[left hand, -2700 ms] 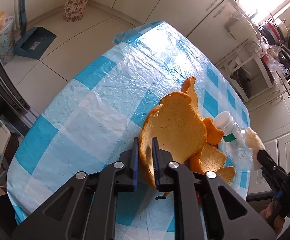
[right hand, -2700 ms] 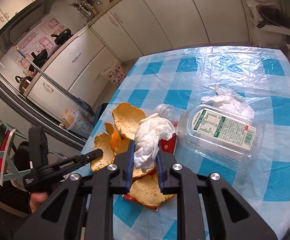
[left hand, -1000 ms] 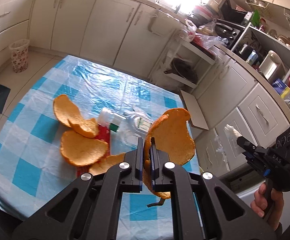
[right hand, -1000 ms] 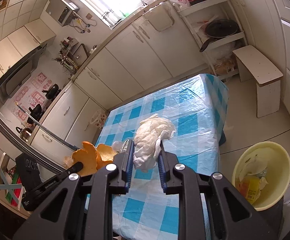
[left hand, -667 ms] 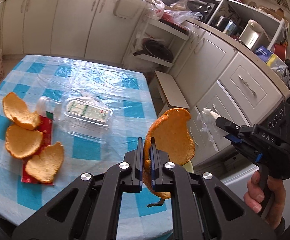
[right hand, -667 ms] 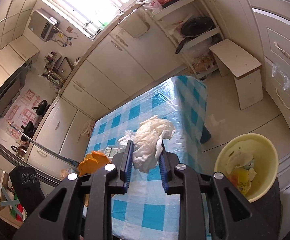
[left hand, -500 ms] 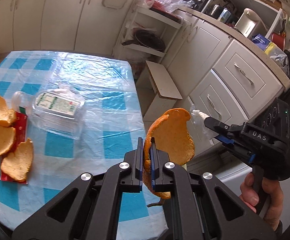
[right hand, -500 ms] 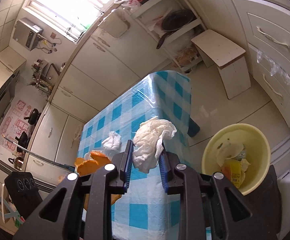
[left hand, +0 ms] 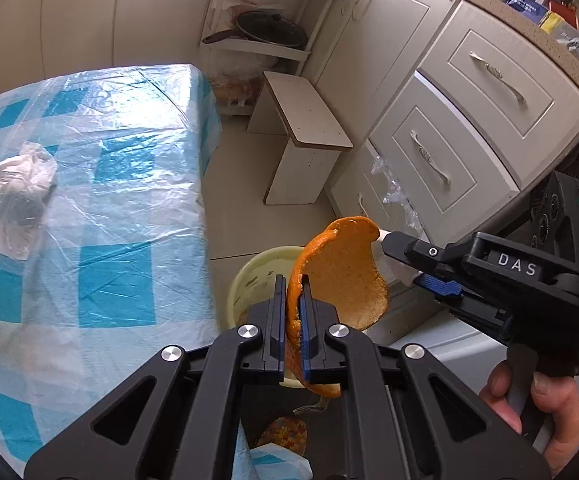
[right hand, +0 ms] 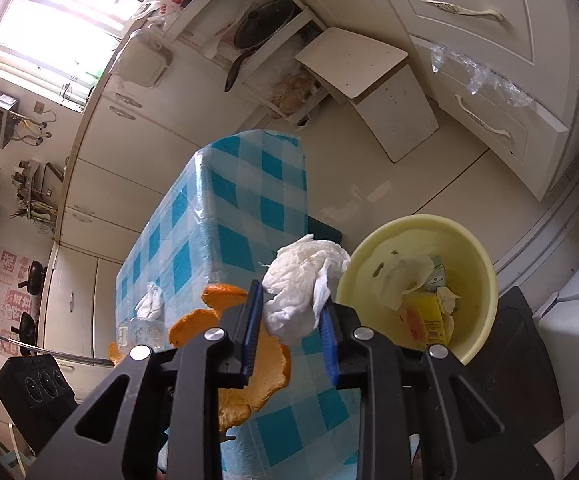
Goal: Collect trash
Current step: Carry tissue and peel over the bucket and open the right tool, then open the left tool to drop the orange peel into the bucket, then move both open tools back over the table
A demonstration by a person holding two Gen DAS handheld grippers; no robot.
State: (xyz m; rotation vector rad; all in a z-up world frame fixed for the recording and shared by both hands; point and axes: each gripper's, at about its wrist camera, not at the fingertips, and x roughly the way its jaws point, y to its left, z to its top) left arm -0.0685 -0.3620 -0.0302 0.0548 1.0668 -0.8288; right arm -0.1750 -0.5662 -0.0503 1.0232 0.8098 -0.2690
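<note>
My left gripper (left hand: 292,312) is shut on a large orange peel (left hand: 345,276) and holds it in the air past the table's end, above the yellow trash bin (left hand: 249,276). My right gripper (right hand: 289,320) is shut on a crumpled white tissue (right hand: 303,280) just left of the bin (right hand: 477,328), which holds paper and packaging. In the right wrist view the peel (right hand: 261,372) hangs behind my fingers. In the left wrist view the right gripper (left hand: 393,245) points in from the right beside the peel.
The blue-checked table (left hand: 89,216) carries a clear plastic bottle (left hand: 5,216) and another tissue (right hand: 150,304). A white step stool (left hand: 305,132) and drawer cabinets (left hand: 469,152) stand beyond the bin on the tiled floor.
Both grippers have swung right, away from the table, with the peel and tissue held. The yellow bin has come close beneath them.
</note>
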